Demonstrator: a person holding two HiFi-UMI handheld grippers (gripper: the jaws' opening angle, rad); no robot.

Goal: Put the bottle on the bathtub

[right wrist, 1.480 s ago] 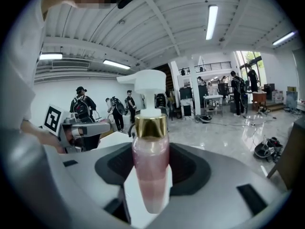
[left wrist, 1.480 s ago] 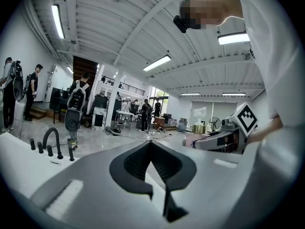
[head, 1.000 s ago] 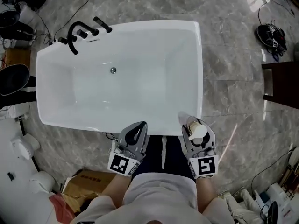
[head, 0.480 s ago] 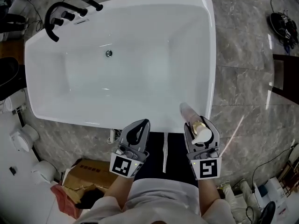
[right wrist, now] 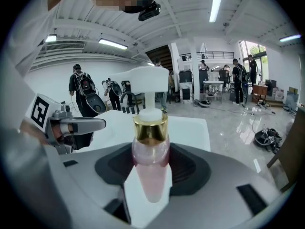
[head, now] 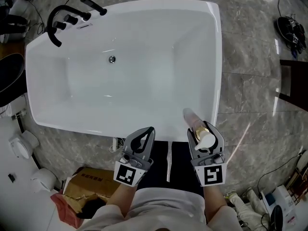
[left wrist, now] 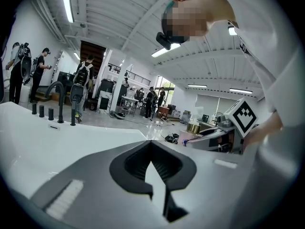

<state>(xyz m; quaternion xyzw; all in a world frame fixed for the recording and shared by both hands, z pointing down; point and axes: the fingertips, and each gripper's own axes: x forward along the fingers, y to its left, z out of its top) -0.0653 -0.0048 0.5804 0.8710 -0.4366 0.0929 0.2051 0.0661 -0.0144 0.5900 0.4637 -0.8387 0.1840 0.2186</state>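
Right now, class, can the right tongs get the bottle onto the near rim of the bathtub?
Probably yes. The right tongs grip the bottle upright, over the near rim of the bathtub, and nothing lies between. The left tongs are shut, empty and off to the side.

We count one white bathtub (head: 212, 57), with one round drain (head: 111, 59) in its floor. At its far left corner stand one black curved spout (head: 51, 25), three short black knobs (head: 71, 19) beside it and one black hand shower (head: 94, 5). There is one pink pump bottle (head: 196, 121), with one gold collar and one white pump head. We see two tools, the left tool (head: 148, 130) and the right tool (head: 204, 131), each bearing one marker cube. One cardboard box (head: 91, 184) lies on the floor.
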